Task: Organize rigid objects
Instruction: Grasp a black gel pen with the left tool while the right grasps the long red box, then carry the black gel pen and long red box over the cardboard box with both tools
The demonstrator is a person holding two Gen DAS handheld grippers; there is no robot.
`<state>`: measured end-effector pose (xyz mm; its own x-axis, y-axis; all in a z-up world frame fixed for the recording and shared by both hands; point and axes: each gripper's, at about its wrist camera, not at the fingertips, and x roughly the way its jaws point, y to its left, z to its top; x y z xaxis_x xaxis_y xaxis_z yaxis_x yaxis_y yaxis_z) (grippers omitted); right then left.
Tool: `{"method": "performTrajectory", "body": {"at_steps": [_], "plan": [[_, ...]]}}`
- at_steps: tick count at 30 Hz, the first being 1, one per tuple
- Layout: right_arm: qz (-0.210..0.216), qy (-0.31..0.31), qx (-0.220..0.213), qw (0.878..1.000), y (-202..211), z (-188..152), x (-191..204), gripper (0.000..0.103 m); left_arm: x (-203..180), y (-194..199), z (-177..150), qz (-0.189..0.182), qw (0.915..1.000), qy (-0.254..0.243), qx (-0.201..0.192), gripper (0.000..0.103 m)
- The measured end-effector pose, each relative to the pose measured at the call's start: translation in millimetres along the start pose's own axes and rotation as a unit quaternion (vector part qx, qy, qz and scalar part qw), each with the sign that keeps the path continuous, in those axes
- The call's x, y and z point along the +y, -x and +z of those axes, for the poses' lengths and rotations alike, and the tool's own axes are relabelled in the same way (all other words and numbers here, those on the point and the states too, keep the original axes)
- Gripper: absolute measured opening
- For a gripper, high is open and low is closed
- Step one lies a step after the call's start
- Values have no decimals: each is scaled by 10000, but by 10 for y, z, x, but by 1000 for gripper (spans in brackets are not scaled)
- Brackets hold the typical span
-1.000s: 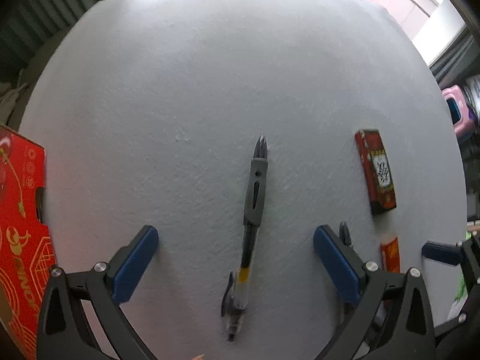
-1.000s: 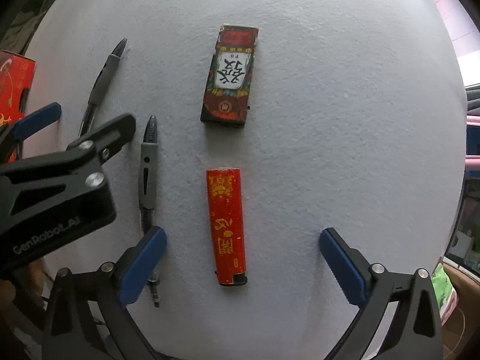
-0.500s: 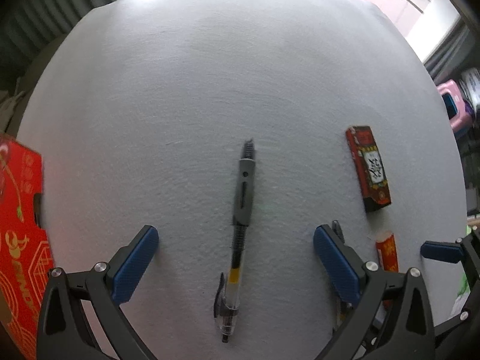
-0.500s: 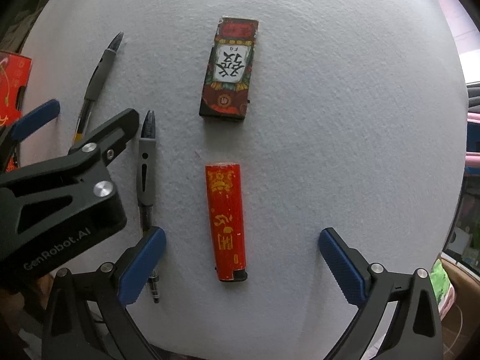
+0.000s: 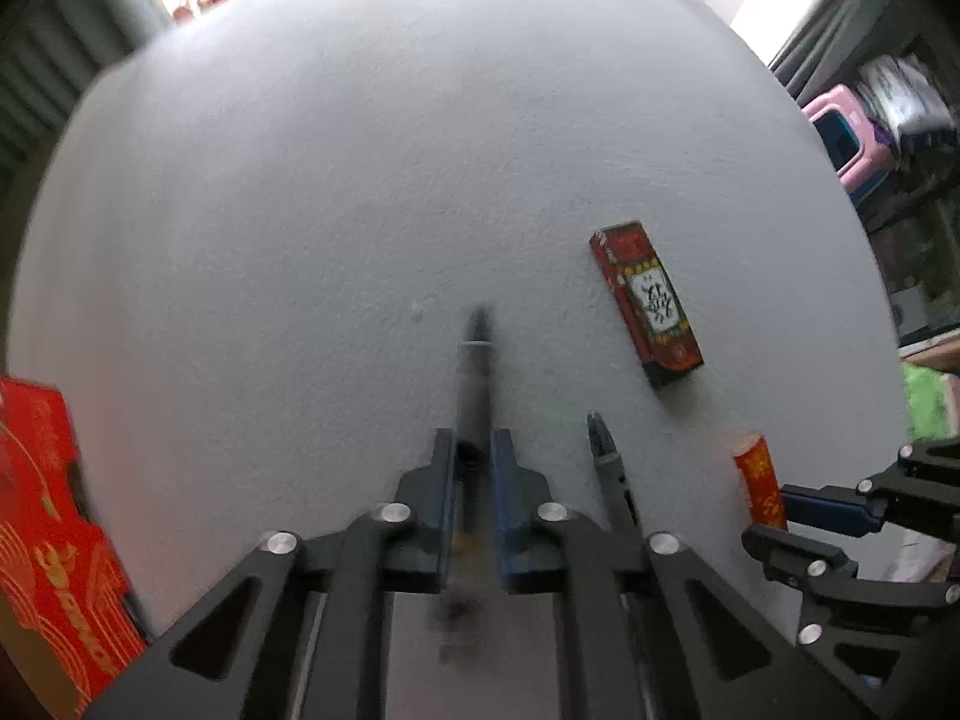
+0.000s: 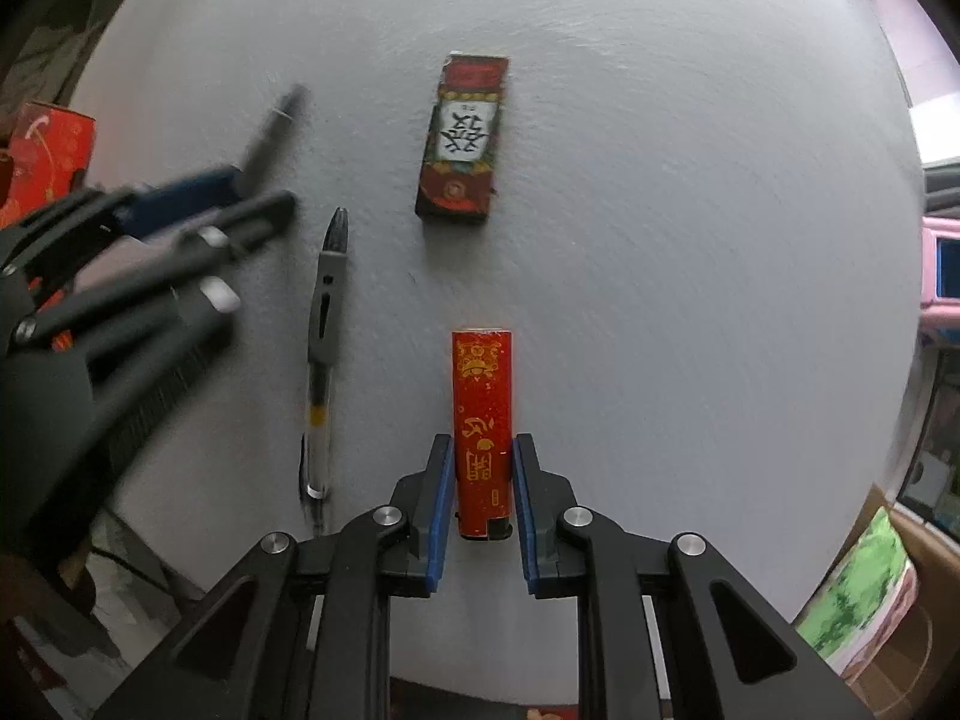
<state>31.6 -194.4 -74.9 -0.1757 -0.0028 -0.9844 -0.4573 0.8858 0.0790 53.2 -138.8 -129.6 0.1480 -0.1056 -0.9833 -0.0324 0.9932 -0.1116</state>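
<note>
Fingers (image 5: 447,498) of the left gripper (image 5: 473,504) have just closed on a grey-barrelled gel pen (image 5: 474,384); the right gripper (image 6: 482,498) has closed on a slim red gold-printed lighter (image 6: 482,414). Advise a level lift off the white felt worktop (image 6: 690,240). Beyond lies a dark red printed box (image 6: 463,138).

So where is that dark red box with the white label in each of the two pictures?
Left wrist view: the dark red box lies right of centre, beyond the loose pen, slanting down to the right.
Right wrist view: the dark red box lies near the top centre, straight beyond the red lighter held in the right gripper.
Shared landmark: the loose pen, lying left of the box in both.
</note>
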Motion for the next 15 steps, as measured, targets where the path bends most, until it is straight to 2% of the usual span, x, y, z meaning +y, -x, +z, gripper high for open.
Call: {"method": "performTrajectory", "body": {"at_steps": [5,12,13,15], "plan": [[200,-216,-227,9993,222,-158,-75,20,118,135,-208,-173,9993,285,144,11],[700,-634,-374,9948,398,-360,-192,20,218,449,-542,-343,9985,429,31,11],[751,-665,-386,9942,348,-486,-274,20,222,492,-588,-361,9983,463,-7,11],[798,-714,-388,9935,365,-526,-293,20,253,511,-651,-296,9983,505,-44,11]]}}
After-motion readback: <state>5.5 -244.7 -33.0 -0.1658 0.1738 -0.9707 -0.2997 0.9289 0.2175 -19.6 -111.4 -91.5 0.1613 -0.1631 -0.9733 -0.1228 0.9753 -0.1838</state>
